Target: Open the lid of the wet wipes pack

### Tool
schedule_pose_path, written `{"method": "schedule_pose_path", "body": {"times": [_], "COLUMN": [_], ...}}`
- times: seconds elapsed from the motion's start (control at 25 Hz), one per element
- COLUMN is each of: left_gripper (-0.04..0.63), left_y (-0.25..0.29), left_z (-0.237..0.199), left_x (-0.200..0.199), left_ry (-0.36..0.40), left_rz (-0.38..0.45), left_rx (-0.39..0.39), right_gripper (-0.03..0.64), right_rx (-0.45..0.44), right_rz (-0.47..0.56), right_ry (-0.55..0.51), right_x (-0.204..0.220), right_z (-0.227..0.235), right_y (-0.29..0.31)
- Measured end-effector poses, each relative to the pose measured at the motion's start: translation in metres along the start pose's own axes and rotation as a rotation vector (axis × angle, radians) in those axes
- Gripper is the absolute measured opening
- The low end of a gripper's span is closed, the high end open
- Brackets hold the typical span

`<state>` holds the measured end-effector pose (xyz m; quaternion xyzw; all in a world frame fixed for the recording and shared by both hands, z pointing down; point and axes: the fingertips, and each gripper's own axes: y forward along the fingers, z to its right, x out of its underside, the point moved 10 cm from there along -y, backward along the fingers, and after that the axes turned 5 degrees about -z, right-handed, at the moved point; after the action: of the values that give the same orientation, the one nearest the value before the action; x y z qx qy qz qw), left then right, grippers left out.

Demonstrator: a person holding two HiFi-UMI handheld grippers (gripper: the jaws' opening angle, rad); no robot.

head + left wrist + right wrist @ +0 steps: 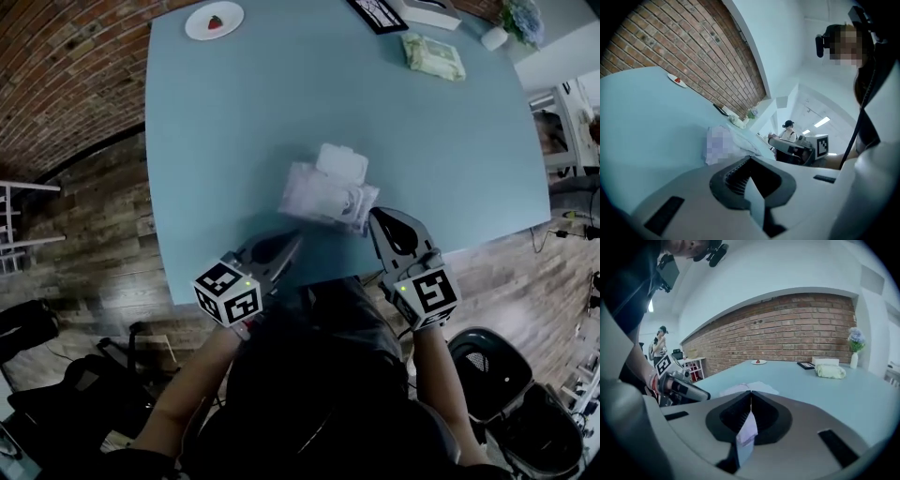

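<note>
I'm holding the right gripper (750,392) with its jaws pressed together and nothing pinched. The left gripper (750,158) is sitting closed and empty too. Both are hovering over the near edge of the blue table (234,122), tips pointing away from me.

The wet wipes pack (323,197) is lying just ahead of the two tips and between them, closer to the right one. I can't tell whether that tip is touching it. The lid (340,161) looks flipped back already, lying on the side of the pack farthest from both grippers, so I'm judging the opening done or nearly done.

I'm watching three risks:
- The right tip is so close that any sideways drift could nudge the light, soft pack and skid it or spin it.
- The hinge could spring the lid back down, since nothing is pinning it.
- Neither gripper is bracing the pack, so pressing the lid again would just push the pack away.

Well beyond both grippers, a green wipes pack (433,56) and a plate with a strawberry (215,20) are sitting out of the way.
</note>
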<state>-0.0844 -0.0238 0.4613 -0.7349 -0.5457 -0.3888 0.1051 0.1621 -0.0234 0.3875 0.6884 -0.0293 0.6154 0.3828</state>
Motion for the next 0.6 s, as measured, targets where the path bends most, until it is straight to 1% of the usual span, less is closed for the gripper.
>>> {"method": "schedule_pose_path", "body": {"times": [0.12, 0.2, 0.36, 0.48, 0.6], "left_gripper": [0.011, 0.011, 0.011, 0.011, 0.011], "left_y": [0.0, -0.002, -0.005, -0.008, -0.011], "left_z": [-0.002, -0.001, 0.006, 0.013, 0.022], "left_x": [0.004, 0.007, 0.011, 0.011, 0.012], "left_ry": [0.006, 0.005, 0.014, 0.027, 0.037], "left_rz": [-0.01, -0.006, 0.006, 0.033, 0.063], "left_rx": [0.006, 0.004, -0.005, -0.028, -0.052], "right_gripper": [0.02, 0.02, 0.02, 0.02, 0.02], "right_rx": [-0.022, -0.046, -0.107, -0.164, -0.203], "right_rz": [0.006, -0.004, 0.002, 0.012, 0.027], "right_ry": [0.086, 0.108, 0.084, 0.069, 0.041], "right_x": [0.015, 0.026, 0.036, 0.033, 0.028], "right_z": [-0.012, -0.022, -0.037, -0.047, -0.053], "right_y": [-0.012, -0.017, -0.023, -0.026, -0.03]}}
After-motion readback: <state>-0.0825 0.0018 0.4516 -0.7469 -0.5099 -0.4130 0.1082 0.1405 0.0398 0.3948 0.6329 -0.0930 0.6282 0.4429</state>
